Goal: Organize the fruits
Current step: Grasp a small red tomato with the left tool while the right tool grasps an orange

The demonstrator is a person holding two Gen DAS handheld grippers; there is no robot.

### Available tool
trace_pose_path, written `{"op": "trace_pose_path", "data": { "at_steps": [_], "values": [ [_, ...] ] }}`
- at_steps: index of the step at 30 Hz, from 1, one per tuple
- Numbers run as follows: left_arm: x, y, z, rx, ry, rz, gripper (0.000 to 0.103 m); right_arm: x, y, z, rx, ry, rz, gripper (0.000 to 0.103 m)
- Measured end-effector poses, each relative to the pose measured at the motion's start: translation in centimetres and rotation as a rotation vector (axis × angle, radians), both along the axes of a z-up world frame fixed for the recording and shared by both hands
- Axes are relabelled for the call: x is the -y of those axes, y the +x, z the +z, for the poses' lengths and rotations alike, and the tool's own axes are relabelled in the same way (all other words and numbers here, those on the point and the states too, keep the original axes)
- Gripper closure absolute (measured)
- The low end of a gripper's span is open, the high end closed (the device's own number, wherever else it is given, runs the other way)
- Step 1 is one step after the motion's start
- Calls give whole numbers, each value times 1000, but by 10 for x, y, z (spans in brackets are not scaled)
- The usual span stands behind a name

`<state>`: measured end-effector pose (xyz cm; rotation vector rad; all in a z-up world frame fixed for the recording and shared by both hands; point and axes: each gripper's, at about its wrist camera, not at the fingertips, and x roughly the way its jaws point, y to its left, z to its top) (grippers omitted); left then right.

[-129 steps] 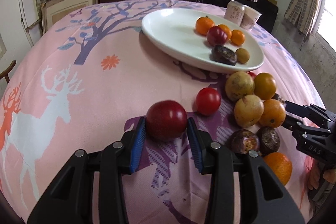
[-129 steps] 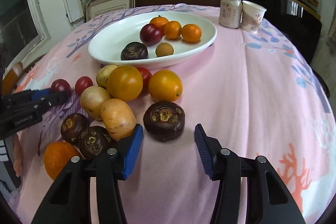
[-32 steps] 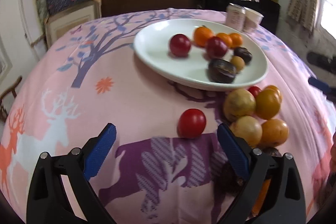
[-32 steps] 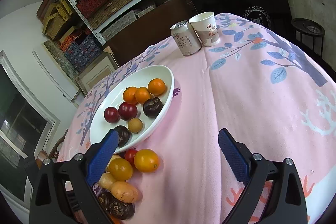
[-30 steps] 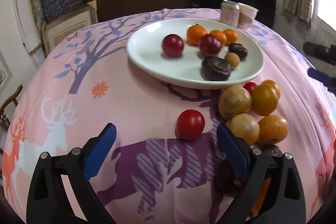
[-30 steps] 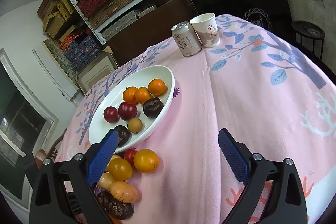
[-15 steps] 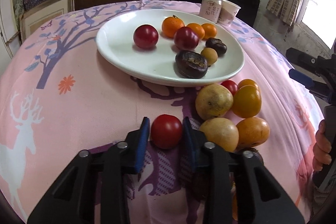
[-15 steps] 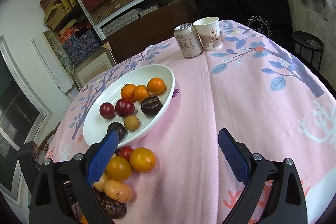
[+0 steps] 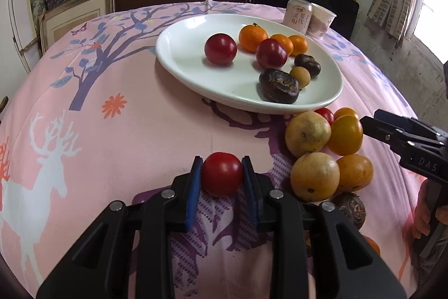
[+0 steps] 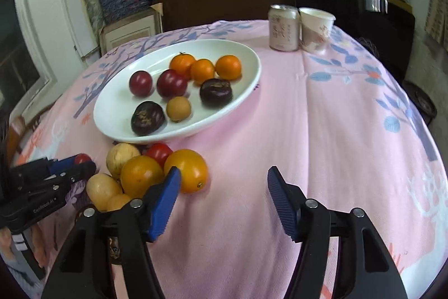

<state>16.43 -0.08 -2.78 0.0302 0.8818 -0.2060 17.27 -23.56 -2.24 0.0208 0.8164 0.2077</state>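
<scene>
Fruit sits in two places: eight pieces already on the white plate (image 9: pixel 179 66), the rest loose on the cloth just in front of it. Going left to right in the left wrist view, the left gripper (image 9: pixel 222 175) is clenched on a red tomato (image 9: pixel 222 178), both blue pads pressing its sides, low on the cloth. To its right lies the heap (image 9: pixel 324 156) of yellow and orange fruit, with a dark wrinkled one partly hidden behind the gripper. Further right, the right gripper (image 10: pixel 222 188) reaches in; its jaws are closing with nothing between them, one pad just beside an orange fruit (image 10: pixel 188 170) at the heap's edge.

Risks, as I judge them: the tomato is smooth and round and gripped near its middle, so a sudden lift or tilt could let it slip and roll. Too hard a squeeze might split it. The right pad, closing so near the heap, could nudge the orange fruit and set its neighbours rolling across the table. On the plate, a dropped tomato could knock the fruit already there.

Underneath is a pink tablecloth (image 9: pixel 134 131) printed with deer and trees. A can (image 10: pixel 283 28) and paper cup (image 10: pixel 315 30) stand together behind the plate. Shelves of boxes and stacked mats line the back wall.
</scene>
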Motion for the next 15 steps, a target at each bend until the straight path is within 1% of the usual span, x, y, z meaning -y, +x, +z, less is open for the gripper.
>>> {"op": "trace_pose_path", "data": {
  "at_steps": [2, 4, 5, 7, 9, 11, 14, 15],
  "values": [
    [0, 0, 0, -1, 1, -1, 75, -4, -1, 1, 10, -15, 10, 38],
    [-1, 1, -1, -3, -4, 1, 75, -7, 1, -2, -10, 12, 38, 39],
    [-1, 1, -1, -4, -6, 2, 75, -13, 2, -7, -26, 4, 55, 43],
    [-1, 1, -1, -4, -5, 2, 75, -27, 5, -11, -32, -31, 83, 44],
    [0, 1, -1, -2, 0, 2, 75, -28, 8, -10, -33, -11, 90, 52],
    [1, 1, -1, -1, 2, 2, 75, -26, 13, -12, -46, 16, 90, 53],
    [1, 1, -2, 0, 3, 1, 75, -22, 16, -15, -75, 65, 109, 65],
    [1, 1, -1, 1, 5, 1, 75, -22, 13, -15, -72, 55, 110, 65]
  ]
}}
